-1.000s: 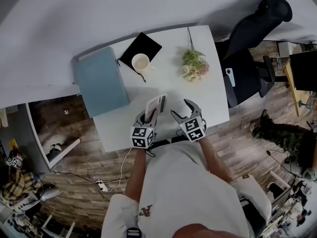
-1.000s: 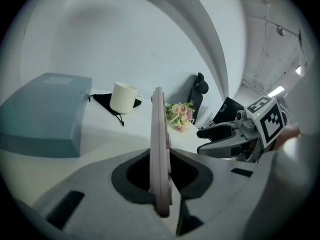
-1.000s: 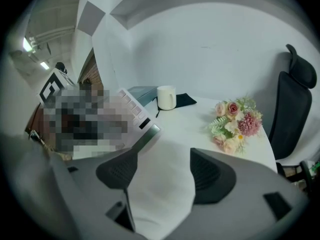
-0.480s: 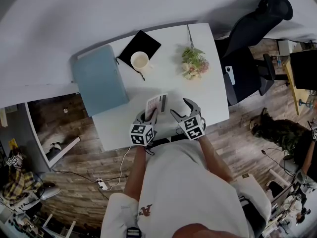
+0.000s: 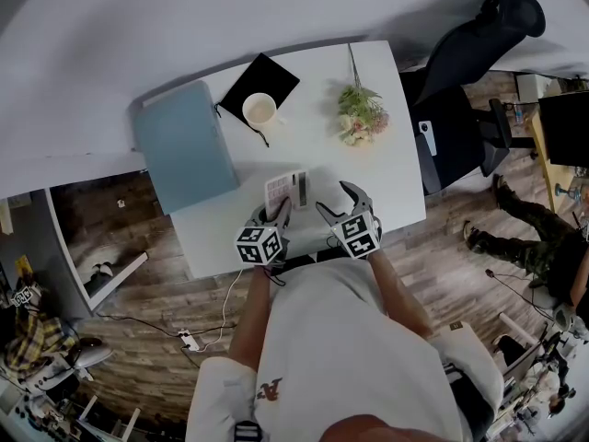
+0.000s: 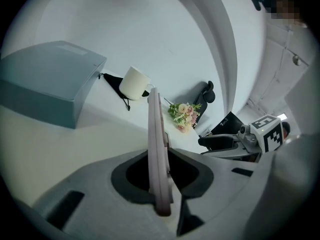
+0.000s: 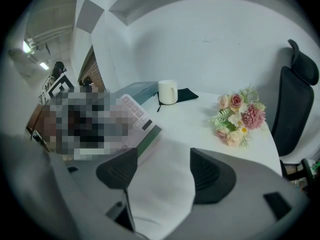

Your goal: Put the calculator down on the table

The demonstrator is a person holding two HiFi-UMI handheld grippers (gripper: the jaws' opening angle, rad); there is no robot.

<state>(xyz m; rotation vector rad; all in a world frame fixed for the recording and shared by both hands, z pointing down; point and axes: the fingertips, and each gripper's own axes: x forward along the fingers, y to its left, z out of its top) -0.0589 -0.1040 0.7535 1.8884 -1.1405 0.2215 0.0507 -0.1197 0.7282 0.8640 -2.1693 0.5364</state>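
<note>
Calculator (image 5: 286, 190) is pinched by its near edge in the left tongs (image 5: 275, 213). They squeeze tight so it will not drop. It lies almost flat, low over the white bench (image 5: 386, 182), maybe touching, I cannot tell. Right tongs (image 5: 333, 201) hang just beside it, wide apart and empty, because one grip is enough.

A white short-sleeved shirt (image 5: 340, 339) is worn, with pale legwear (image 5: 221, 403) marked by a small reddish emblem (image 5: 270, 391). The left gripper (image 5: 279, 208) and right gripper (image 5: 335, 201) are moulded in grey. Each is topped by a cube (image 5: 259, 245) of black-and-white square markers. Dark ribbed pads (image 7: 119, 168) are fitted to the right one.
</note>
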